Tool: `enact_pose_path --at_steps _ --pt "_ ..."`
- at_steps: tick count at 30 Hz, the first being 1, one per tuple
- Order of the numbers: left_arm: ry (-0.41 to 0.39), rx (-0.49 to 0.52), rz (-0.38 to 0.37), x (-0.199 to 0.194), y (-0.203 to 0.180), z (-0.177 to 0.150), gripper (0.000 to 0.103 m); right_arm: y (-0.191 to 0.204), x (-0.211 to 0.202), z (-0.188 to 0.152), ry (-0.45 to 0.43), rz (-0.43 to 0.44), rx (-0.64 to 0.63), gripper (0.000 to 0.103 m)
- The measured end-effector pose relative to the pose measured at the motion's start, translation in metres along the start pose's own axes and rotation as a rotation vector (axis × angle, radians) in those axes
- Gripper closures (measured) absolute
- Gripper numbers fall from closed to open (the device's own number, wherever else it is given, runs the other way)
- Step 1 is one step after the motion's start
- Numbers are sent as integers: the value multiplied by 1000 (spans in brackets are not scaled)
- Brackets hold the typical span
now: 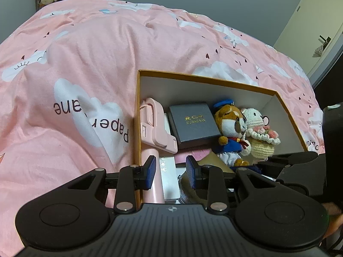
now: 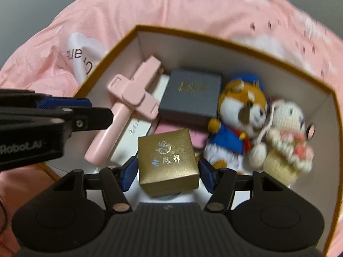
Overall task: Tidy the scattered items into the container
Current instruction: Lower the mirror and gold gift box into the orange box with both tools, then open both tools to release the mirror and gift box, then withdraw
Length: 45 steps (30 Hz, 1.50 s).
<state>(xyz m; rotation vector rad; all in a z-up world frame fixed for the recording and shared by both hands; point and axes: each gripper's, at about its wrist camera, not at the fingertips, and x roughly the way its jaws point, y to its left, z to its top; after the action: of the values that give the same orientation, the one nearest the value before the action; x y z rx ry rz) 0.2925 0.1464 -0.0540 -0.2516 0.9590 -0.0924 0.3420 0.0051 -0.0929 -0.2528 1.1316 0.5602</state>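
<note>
An orange-rimmed cardboard box (image 1: 205, 79) (image 2: 235, 42) with white walls sits on a pink bed cover. Inside lie a pink selfie stick (image 1: 156, 132) (image 2: 130, 98), a dark grey box (image 1: 194, 122) (image 2: 190, 94), a tiger plush (image 1: 231, 130) (image 2: 238, 124) and a crocheted doll (image 1: 261, 132) (image 2: 287, 150). My right gripper (image 2: 168, 171) holds a gold gift box (image 2: 168, 160) between its blue pads, over the box's near end. My left gripper (image 1: 170, 171) is open and empty, at the box's near left corner; it also shows in the right wrist view (image 2: 64, 111).
The pink quilt (image 1: 85, 75) with white clouds surrounds the box on all sides. A white flat packet (image 2: 139, 128) and a pink case (image 2: 199, 137) lie under the other items. A cream door (image 1: 317, 21) stands at the far right.
</note>
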Motion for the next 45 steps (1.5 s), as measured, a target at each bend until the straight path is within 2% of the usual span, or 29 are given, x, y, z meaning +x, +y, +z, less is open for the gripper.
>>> enact_pose_path --at_steps 4,14,22,28,31,32,34,42,45 --pt "0 -6 2 -1 1 0 68 -9 6 -2 42 40 118 39" --pt "-2 -26 10 -1 4 2 68 -17 11 -3 45 97 323 38" --pt "-5 -15 26 -9 0 0 68 -21 5 -10 30 145 369 37" --pt "-18 12 66 -26 -9 -5 66 -19 -30 -18 -70 84 275 37" --pt "-28 25 64 -41 -15 -8 60 -16 -54 -25 -128 67 218 36" --pt "-33 26 60 -47 -17 -10 55 -14 -62 -27 -151 52 198 36" --pt "-45 27 58 -60 -21 -15 52 -10 -79 -34 -200 24 152 34" --pt "-60 80 66 -108 -46 -60 52 10 -142 -82 -367 -7 45 34" --pt "-59 85 58 -122 -53 -83 52 17 -161 -108 -395 0 2 34"
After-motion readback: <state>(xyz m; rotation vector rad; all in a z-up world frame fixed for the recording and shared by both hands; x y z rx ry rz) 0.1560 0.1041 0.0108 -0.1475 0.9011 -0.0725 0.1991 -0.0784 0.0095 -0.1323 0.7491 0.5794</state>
